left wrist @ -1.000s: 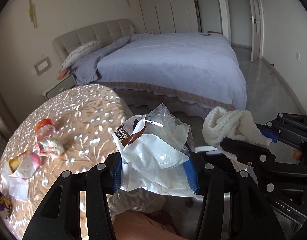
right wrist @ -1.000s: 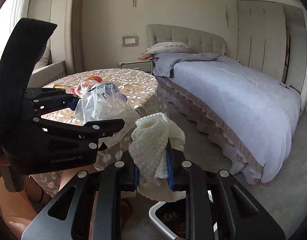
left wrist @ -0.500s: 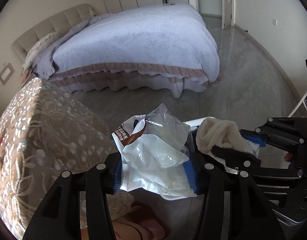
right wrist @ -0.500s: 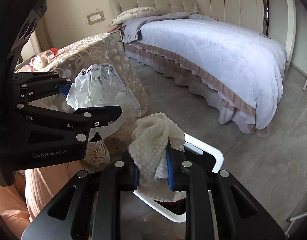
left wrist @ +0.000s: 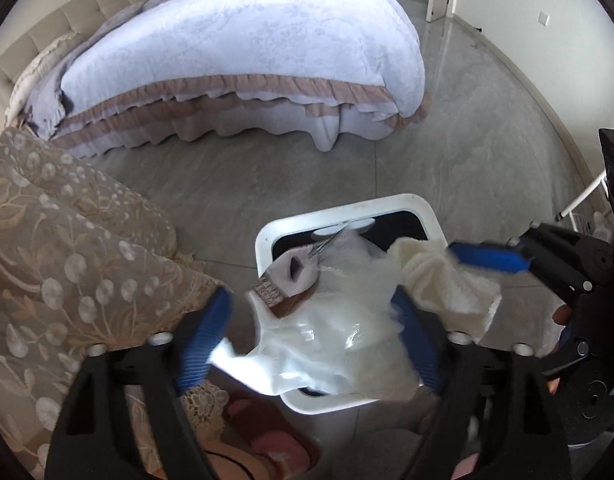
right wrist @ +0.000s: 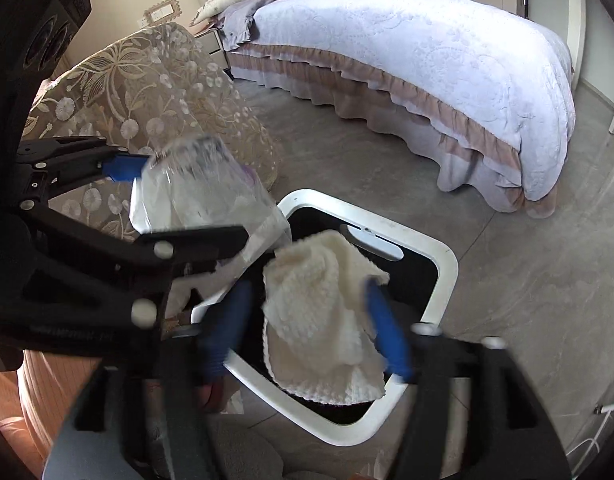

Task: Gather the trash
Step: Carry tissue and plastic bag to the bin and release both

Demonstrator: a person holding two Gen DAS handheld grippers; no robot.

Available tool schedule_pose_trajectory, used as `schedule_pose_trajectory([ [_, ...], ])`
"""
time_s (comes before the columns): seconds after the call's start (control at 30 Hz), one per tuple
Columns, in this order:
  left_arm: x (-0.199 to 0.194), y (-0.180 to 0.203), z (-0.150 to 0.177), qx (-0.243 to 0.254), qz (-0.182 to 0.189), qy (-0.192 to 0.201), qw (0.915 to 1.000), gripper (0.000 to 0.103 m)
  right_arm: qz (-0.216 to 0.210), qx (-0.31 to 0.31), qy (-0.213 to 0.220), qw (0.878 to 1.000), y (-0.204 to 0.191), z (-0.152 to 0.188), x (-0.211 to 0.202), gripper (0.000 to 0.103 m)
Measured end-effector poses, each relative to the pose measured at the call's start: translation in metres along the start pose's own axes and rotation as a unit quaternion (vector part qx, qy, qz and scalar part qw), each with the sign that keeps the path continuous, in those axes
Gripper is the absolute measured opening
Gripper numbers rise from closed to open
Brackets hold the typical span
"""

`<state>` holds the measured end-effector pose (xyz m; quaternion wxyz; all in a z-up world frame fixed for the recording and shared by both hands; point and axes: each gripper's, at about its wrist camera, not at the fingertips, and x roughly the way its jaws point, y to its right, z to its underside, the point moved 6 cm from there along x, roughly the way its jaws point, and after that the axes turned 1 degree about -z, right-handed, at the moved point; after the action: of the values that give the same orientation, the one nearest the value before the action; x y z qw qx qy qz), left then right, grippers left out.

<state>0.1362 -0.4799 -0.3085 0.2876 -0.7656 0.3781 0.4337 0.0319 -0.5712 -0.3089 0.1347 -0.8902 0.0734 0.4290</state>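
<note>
Both grippers hang over the white bin (left wrist: pixel 429 216) on the grey floor, low in the middle of each frame. The left gripper (left wrist: pixel 319 332) has its blue-padded jaws spread wide apart. The plastic bag (left wrist: pixel 339 320) sits loose between them, clear of the left pad; whether it touches the right pad I cannot tell. It is crumpled, its long axis runs up the frame, and its brown-printed end (left wrist: pixel 285 300) points toward the bin's far rim. The right gripper (right wrist: pixel 307 328) also has its jaws apart. The cream knitted cloth (right wrist: pixel 327 320) hangs between them over the bin's dark opening, long axis roughly vertical, lower hem pointing down into the bin. It brushes the right-hand pad and stands off the left one. A patterned tablecloth (left wrist: pixel 67 260) fills the left side, and the bed (left wrist: pixel 247 48) lies across the top
</note>
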Motion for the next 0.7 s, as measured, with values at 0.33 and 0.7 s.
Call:
schedule_pose_trajectory([
  [0.33,-0.028,-0.002,-0.007,0.012,-0.034,0.039,0.9986,0.098,0.01,-0.023,0.027,0.999,-0.008,-0.01,-0.015,0.099],
  [0.7,-0.116,-0.029,-0.018,-0.024,-0.092,0.132,0.9866,0.098,0.001,-0.039,0.111,0.993,-0.038,-0.057,-0.071,0.099],
])
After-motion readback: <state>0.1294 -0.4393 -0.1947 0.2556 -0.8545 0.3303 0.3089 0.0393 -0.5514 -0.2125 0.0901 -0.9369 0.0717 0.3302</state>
